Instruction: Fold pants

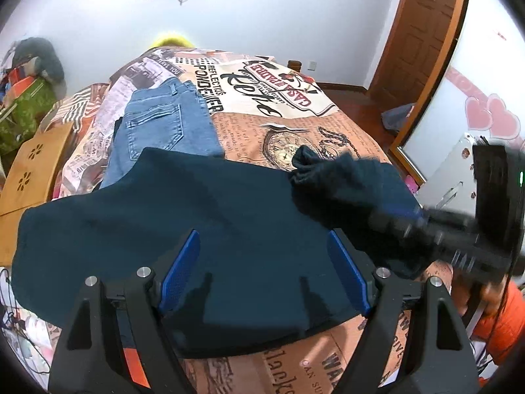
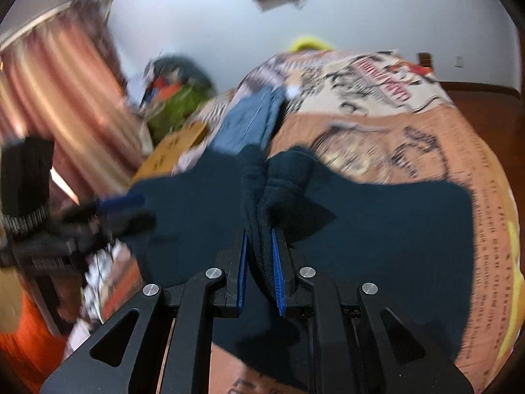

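Dark teal pants [image 1: 183,216] lie spread across the near part of the bed; they also show in the right wrist view [image 2: 377,223]. My left gripper [image 1: 264,243] is open just above the pants, with nothing between its blue pads. My right gripper [image 2: 261,239] is shut on a bunched fold of the dark teal pants [image 2: 262,177] and holds it lifted above the flat part. In the left wrist view the right gripper [image 1: 393,220] shows blurred at the right, with the raised fold [image 1: 328,170] trailing from it.
Folded blue jeans [image 1: 160,124] lie farther back on the printed bedspread [image 1: 295,121]. A wooden stool [image 1: 36,170] stands left of the bed, with a cluttered pile [image 1: 29,82] behind it. A wooden door [image 1: 420,32] is at the right.
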`<action>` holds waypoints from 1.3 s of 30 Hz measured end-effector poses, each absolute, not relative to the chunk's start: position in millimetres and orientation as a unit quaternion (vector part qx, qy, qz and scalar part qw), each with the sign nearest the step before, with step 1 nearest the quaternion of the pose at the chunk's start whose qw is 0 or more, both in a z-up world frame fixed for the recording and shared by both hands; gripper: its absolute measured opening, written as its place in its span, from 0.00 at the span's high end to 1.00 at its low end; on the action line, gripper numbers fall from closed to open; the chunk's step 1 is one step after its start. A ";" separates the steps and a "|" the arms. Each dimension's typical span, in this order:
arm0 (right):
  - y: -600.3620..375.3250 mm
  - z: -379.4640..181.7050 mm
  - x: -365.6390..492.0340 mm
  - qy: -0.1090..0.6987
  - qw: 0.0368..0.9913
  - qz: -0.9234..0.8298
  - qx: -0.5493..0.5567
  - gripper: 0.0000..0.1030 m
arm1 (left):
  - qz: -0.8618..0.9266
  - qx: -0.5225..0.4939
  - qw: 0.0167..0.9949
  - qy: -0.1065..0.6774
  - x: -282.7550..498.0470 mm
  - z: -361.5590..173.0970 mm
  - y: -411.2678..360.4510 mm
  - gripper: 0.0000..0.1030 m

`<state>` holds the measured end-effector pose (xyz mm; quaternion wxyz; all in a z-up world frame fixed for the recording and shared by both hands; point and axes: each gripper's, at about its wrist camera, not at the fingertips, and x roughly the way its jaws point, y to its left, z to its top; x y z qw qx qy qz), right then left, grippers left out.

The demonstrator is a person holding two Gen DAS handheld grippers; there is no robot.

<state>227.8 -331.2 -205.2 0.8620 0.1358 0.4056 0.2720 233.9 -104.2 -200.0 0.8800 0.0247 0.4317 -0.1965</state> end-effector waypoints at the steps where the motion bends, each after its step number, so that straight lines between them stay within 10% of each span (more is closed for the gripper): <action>1: -324.9 -209.3 225.1 0.410 0.861 0.276 0.122 0.87 | -0.194 0.025 0.880 0.432 234.5 -200.6 -103.5 0.23; 39: -392.8 -229.0 230.6 0.468 0.852 0.205 0.113 0.64 | -0.190 0.097 0.854 0.475 264.0 -246.5 -162.2 0.22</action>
